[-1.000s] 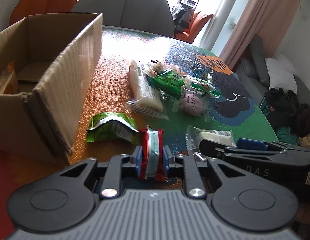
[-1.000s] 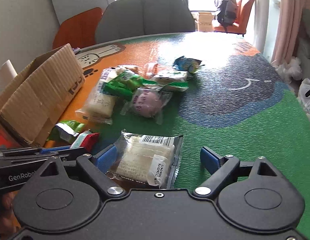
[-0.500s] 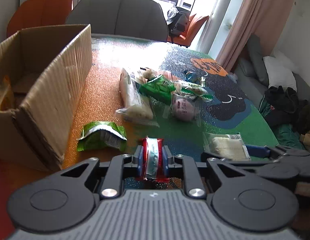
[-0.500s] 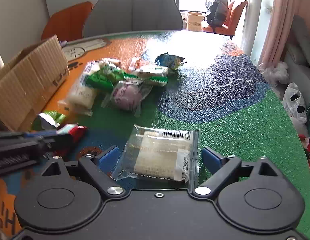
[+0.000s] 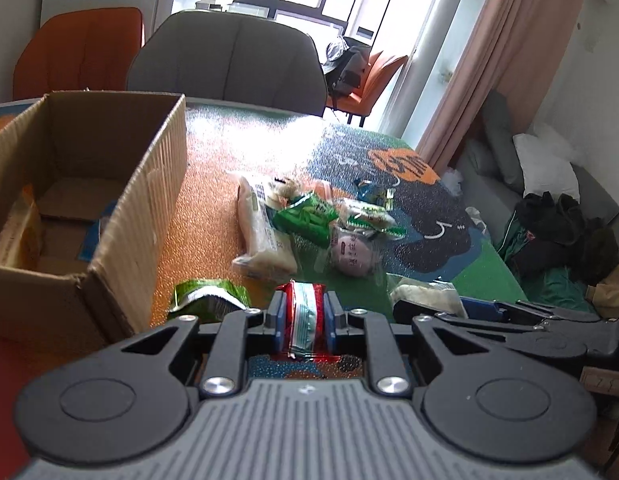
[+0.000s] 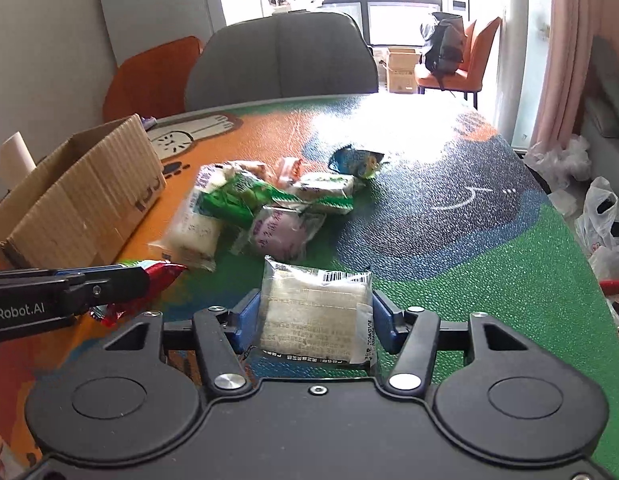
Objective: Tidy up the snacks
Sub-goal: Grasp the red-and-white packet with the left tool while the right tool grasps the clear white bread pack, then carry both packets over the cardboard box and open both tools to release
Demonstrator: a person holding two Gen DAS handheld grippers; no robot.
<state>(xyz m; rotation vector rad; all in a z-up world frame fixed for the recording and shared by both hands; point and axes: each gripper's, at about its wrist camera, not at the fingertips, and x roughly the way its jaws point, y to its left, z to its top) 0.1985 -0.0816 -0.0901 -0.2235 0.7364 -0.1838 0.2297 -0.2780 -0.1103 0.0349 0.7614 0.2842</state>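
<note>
Since the earlier frame, right gripper (image 6: 315,312) jaws have just been closing onto the clear rice-cake packet (image 6: 315,310) on the table (image 6: 449,280). Left gripper (image 5: 303,316) stays clamped on the red snack packet (image 5: 305,320), raised beside the cardboard box (image 5: 121,216).

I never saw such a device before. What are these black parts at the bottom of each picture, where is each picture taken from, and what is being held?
There is no robot here: a person holds one hand-held gripper in each hand, and each carries a camera looking along its jaws. One picture is from the left gripper, shut on a red snack packet. The other is from the right gripper; its jaws have just been closing around a clear packet of white cake. More snacks lie on the colourful table beside a cardboard box.
</note>
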